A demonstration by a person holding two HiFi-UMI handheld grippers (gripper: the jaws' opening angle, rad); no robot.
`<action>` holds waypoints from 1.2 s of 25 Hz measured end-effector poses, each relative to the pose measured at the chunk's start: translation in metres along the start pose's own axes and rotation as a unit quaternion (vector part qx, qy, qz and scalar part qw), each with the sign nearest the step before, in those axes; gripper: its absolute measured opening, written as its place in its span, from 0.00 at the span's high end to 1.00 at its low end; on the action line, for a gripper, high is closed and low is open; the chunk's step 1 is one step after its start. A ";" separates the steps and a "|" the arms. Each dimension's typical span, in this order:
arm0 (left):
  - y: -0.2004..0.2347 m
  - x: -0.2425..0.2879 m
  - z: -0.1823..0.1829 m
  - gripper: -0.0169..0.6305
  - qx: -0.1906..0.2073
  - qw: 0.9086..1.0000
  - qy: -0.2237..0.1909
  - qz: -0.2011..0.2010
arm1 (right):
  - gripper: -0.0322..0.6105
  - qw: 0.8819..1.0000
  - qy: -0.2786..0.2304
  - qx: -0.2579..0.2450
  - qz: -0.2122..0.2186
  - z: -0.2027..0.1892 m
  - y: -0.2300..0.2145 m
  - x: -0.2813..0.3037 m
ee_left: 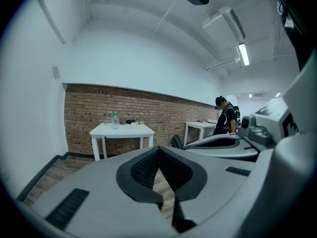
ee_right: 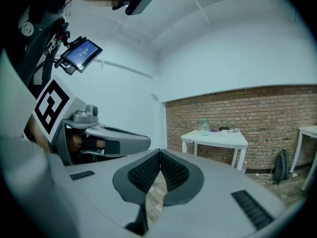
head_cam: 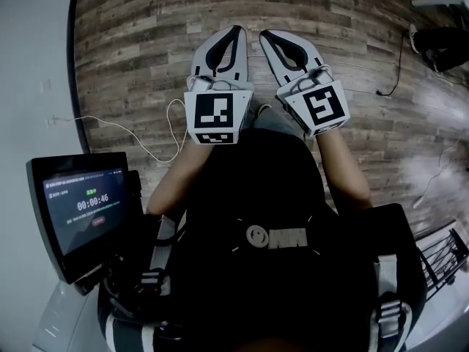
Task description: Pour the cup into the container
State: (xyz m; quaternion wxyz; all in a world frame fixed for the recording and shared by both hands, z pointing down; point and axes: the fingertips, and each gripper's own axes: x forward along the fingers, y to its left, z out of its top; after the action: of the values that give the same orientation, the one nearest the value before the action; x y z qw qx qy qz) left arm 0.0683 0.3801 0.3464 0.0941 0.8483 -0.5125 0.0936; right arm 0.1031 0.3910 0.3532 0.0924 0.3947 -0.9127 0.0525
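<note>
No cup or container can be picked out for sure. The likeliest place is the white table (ee_right: 215, 135) by the brick wall (ee_right: 277, 113), well ahead of both grippers, bearing a bottle (ee_right: 204, 126) and items too small to name. The left gripper (head_cam: 233, 35) and right gripper (head_cam: 267, 37) are closed on nothing. The task looks unstarted; next, the person must reach the table and open the jaws of one gripper.

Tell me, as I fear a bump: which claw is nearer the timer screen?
Left. The left claw sits up and right of the screen, on its side; the right claw lies farther right, beyond the left one.
</note>
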 end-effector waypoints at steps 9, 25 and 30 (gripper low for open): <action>-0.045 -0.027 -0.015 0.97 0.014 1.000 0.009 0.007 | 0.94 1.000 -0.016 0.014 0.003 -0.009 0.006 -0.055; -0.130 -0.108 -0.060 0.97 0.010 0.999 0.039 0.027 | 0.94 0.998 -0.029 0.036 0.041 -0.033 0.062 -0.150; -0.127 -0.125 -0.065 0.97 0.004 0.999 0.036 0.015 | 0.94 0.999 -0.015 0.032 0.036 -0.039 0.085 -0.153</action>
State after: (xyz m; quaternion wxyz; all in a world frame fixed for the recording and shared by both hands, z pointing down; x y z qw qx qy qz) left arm 0.1201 0.5613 0.3693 0.1081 0.8371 -0.5209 0.1276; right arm 0.1492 0.5644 0.3574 0.0643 0.3648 -0.9255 0.0795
